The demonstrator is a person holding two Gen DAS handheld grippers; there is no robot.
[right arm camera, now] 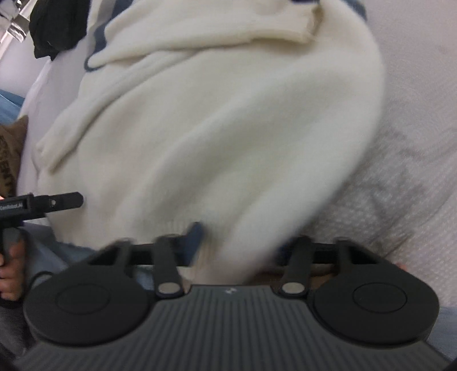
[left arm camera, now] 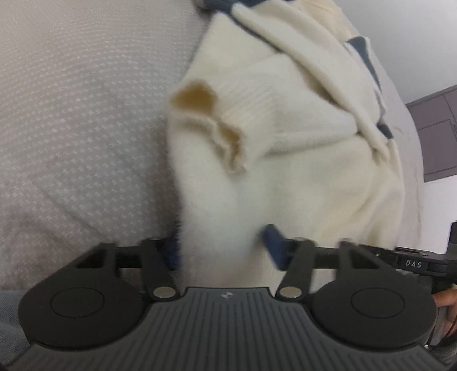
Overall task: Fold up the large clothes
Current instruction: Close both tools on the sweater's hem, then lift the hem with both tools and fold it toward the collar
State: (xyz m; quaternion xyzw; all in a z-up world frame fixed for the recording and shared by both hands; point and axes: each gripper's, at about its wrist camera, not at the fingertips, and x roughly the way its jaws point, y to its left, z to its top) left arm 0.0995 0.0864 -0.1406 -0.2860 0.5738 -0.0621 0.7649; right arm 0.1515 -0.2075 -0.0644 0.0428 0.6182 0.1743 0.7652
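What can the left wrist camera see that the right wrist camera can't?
Only the left wrist view shows the sweater's ribbed cuff with its open end, and a grey cabinet at the right edge. Only the right wrist view shows a black garment at top left and a brown bag at the left edge. Both show the cream sweater with blue stripes lying on a pale bedspread, with cloth between the blue pads of each view's own gripper: left gripper, right gripper.

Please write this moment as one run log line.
left gripper: shut on cream sweater hem | right gripper: shut on hem | sweater on bedspread
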